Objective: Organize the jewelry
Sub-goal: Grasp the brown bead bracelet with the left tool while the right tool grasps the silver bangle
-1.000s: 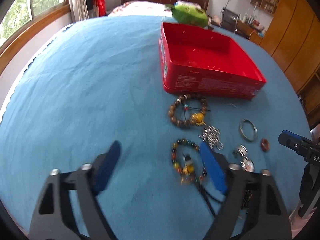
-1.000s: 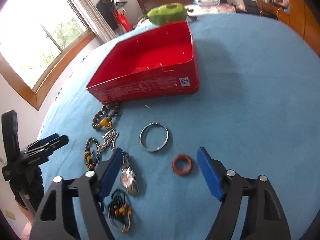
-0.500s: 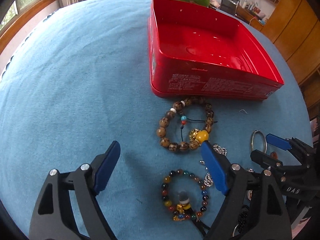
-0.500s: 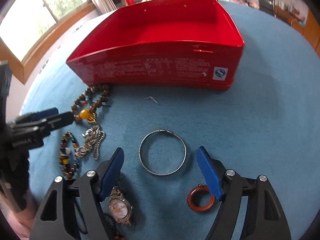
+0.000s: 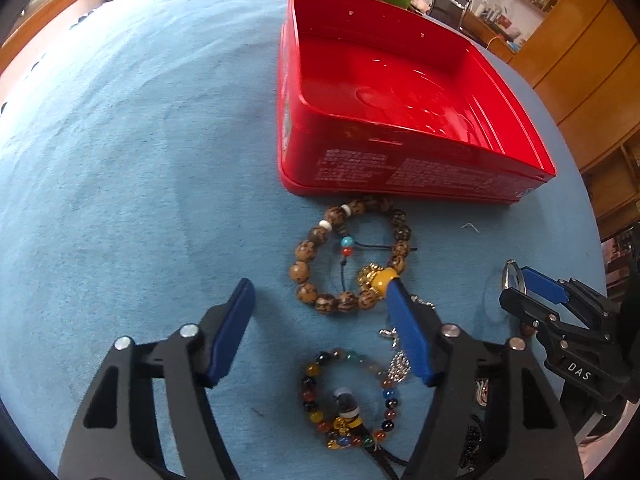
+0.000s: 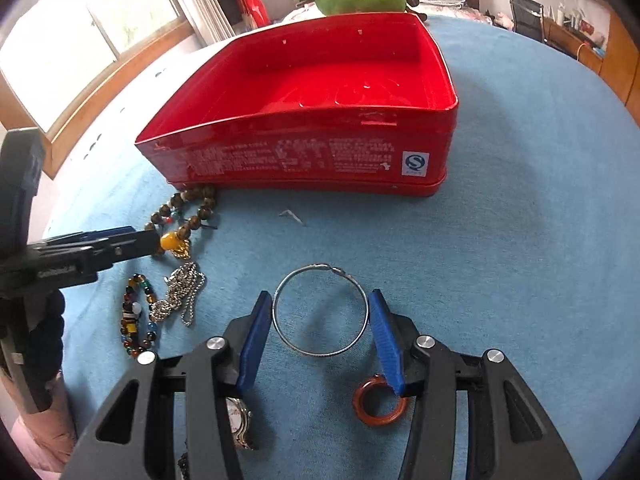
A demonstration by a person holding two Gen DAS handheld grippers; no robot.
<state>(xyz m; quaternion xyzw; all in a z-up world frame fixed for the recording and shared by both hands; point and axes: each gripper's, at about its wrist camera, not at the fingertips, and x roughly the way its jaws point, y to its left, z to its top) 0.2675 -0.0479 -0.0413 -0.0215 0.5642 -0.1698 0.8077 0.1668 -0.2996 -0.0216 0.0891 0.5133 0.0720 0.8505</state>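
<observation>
My right gripper closing, blue pads flank silver bangle on blue cloth near red tin, not yet pinching | bangle thin, stiff, light, slippery; pinch across rim | left gripper closing by brown bead bracelet, empty

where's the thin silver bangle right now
In the right wrist view the silver bangle lies flat on the blue cloth, between the right hand-held gripper's closing fingers, before the red tin.
</observation>
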